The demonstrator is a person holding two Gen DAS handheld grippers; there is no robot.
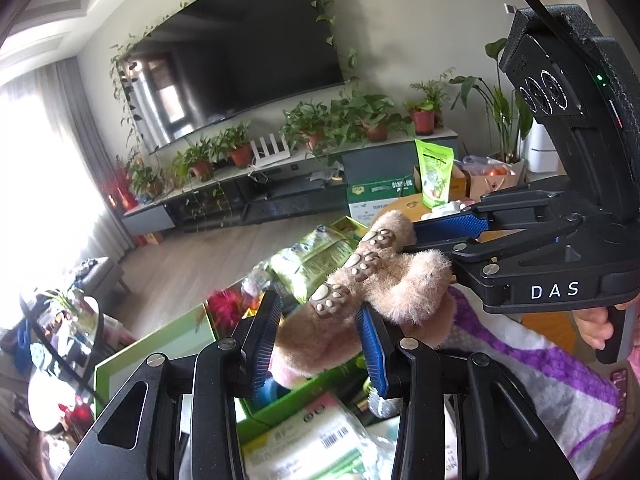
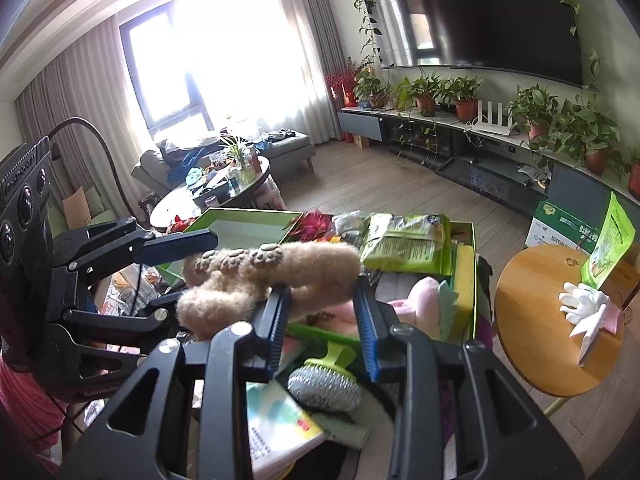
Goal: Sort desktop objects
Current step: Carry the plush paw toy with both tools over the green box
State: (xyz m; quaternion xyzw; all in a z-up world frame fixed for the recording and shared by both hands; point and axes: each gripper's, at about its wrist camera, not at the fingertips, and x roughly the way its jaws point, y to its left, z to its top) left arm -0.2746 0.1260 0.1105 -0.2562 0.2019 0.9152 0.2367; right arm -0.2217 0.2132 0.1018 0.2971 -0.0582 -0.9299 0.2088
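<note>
Above cluttered green boxes (image 2: 464,280), both tools (image 1: 316,336) (image 2: 324,320) clamp one plush slipper (image 2: 272,276)

Plush slipper (image 2: 272,276): it hangs between your two grippers, above the open box (image 2: 466,280) of clutter.
Left gripper (image 1: 318,338): your pads sit on either side of one end of the slipper.
Right gripper (image 2: 324,330): your pads flank the other end; the left gripper reaches in from your left.
Wire scrubber (image 2: 324,388): below your right fingers, in the clutter.
Packet of wipes (image 2: 408,244): behind the slipper, on the box.
Round table (image 2: 532,320): right of the box, carrying a white glove (image 2: 582,306) with an upright pouch (image 2: 606,250) behind it.
TV cabinet (image 2: 472,148): along the far wall, potted plants on top, television (image 2: 492,16) above.
</note>
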